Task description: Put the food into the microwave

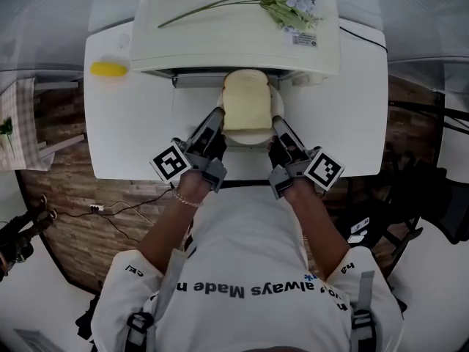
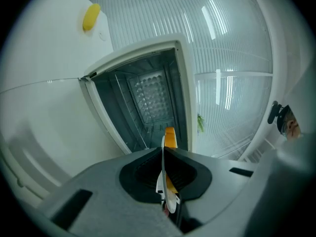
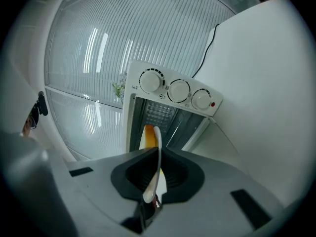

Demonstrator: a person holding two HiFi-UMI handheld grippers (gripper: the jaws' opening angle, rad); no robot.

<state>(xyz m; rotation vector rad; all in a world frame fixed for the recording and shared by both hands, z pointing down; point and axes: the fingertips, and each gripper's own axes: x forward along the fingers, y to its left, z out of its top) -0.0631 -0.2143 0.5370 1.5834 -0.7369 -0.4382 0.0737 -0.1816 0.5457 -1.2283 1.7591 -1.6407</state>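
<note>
**A:** Judging from the views, how much is done?

**B:** About half, it is judged. The bread [image 1: 246,100] is carried on a plate [image 1: 250,136], which is held just in front of the microwave [image 1: 234,20]. Whether the plate is lifted off the surface [image 1: 132,130] cannot be told. Nothing is seen inside the cavity [image 2: 148,102], which is shown open in both gripper views.

**A:** How is the plate gripped?

**B:** The left claw [image 2: 164,154] is clenched on the plate's left rim and the right claw [image 3: 157,157] on its right rim. A thin white edge is seen pinched between each pair of jaws, with the crust just beyond.

**A:** What is left?

**B:** The pick-up and the approach are taken as finished. The plate has yet to be passed through the opening, set down inside and released at both rims. The door would probably then be shut, though that is not asked for by the task.
</note>
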